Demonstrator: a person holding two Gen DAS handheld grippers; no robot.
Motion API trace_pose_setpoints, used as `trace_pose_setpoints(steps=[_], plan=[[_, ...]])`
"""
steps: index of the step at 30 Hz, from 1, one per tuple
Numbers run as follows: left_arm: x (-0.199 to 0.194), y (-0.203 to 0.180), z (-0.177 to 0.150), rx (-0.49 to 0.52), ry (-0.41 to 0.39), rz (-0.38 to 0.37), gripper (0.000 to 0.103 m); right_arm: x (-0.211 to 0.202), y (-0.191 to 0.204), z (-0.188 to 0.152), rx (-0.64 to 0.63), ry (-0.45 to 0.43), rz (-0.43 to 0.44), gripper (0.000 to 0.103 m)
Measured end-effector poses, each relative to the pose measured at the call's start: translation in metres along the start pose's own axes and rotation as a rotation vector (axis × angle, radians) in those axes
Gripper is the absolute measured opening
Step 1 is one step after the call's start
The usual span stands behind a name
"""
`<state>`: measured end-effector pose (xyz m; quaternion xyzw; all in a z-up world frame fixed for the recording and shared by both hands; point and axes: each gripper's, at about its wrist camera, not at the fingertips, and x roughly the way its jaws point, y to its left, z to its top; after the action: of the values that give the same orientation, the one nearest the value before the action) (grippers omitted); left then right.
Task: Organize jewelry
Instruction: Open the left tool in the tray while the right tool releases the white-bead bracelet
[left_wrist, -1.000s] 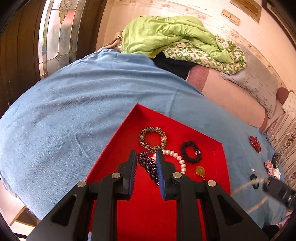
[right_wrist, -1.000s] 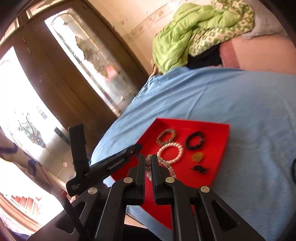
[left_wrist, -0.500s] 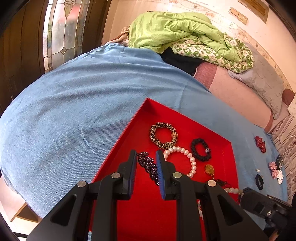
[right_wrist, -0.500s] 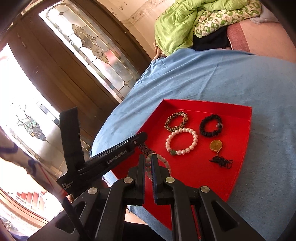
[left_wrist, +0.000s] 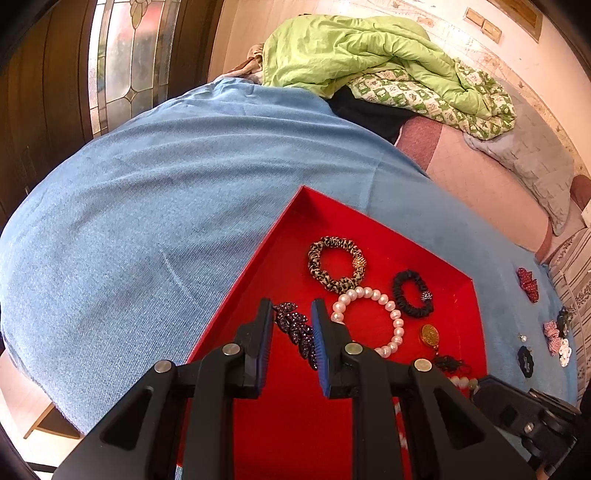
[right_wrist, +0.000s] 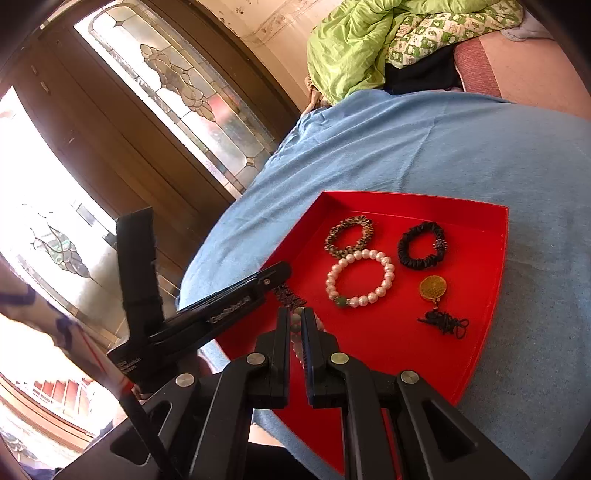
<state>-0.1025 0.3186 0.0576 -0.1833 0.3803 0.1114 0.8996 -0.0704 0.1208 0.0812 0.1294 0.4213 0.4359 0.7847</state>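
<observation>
Jewelry lies gathered in a red tray (left_wrist: 476, 295) that rests on a bed (left_wrist: 147, 221) covered with a blue blanket. Inside the tray, a leopard-print scrunchie (right_wrist: 349, 236) sits toward the far corner, touching a pearl bracelet (right_wrist: 360, 278) just in front of it, and a black scrunchie (right_wrist: 421, 245) lies beside them. A gold pendant (right_wrist: 433, 287) with a knotted black cord (right_wrist: 445, 323) lies nearer the camera in the right wrist view.

The left tool (left_wrist: 291, 338) hangs low over the tray's near part with its jaws apart, and a dark beaded piece (left_wrist: 297, 330) lies between the fingers (whether either pad touches it cannot be told). The right tool (right_wrist: 295, 339) has its jaws nearly together, closed on a strand of pale beads (right_wrist: 296, 326) that runs up between them.

Out on the blanket, well apart from the tray, lie a red bow clip (left_wrist: 527, 284) and a small cluster of other clips (left_wrist: 556, 338). A crumpled green quilt (left_wrist: 369, 55) is heaped at the far end of the bed, near a stained-glass door (right_wrist: 184, 96).
</observation>
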Motion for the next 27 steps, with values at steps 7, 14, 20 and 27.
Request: trace_pose_setpoints(steps=[7, 14, 20, 27], plan=[[0.003, 0.0, -0.001, 0.007, 0.014, 0.003, 0.019, 0.003, -0.021, 0.0, 0.023, 0.002, -0.067, 0.007], [0.007, -0.001, -0.003, 0.012, 0.031, 0.004, 0.019, 0.001, -0.036, 0.002, 0.041, -0.005, -0.109, 0.007], [0.015, -0.001, -0.002, 0.014, 0.053, 0.013, 0.019, 0.005, -0.047, 0.004, 0.05, 0.013, -0.18, 0.007], [0.02, -0.004, -0.002, 0.018, 0.067, 0.025, 0.019, 0.014, -0.05, 0.008, 0.053, 0.023, -0.206, 0.007]])
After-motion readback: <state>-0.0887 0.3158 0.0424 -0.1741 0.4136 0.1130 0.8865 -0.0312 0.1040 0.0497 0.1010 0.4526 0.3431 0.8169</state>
